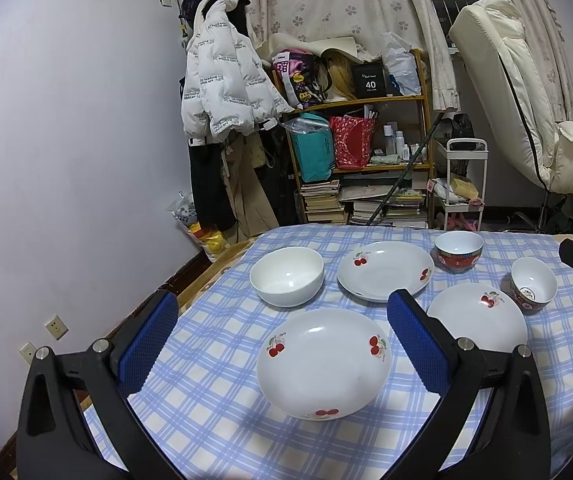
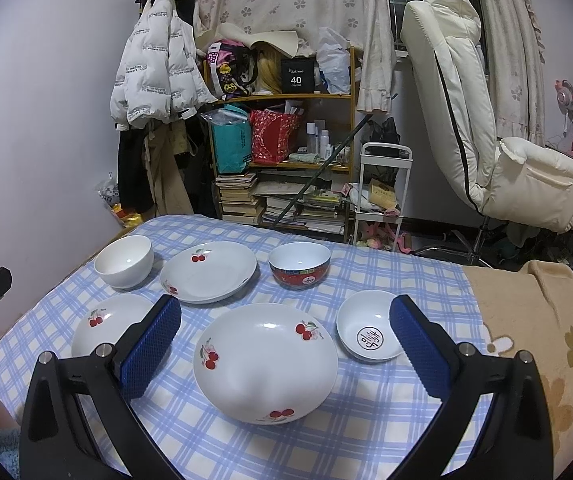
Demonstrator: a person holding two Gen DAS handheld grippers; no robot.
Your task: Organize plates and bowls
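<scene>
On the blue-checked counter (image 1: 214, 380) sit white cherry-printed ceramic plates (image 1: 322, 364) and bowls (image 1: 286, 276). Both my left tool (image 1: 282, 344) and right tool (image 2: 286, 344) hover spread wide, gripping nothing.

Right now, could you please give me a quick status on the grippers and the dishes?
Left gripper and right gripper open, holding nothing. Three cherry plates and three bowls apart on the checked tablecloth, unstacked. Nothing in the way.

left wrist: above worktop (image 1: 214, 360) near-left, facing shelf (image 1: 366, 100) | right wrist: further right, same heading | shared: dishes, shelf
</scene>
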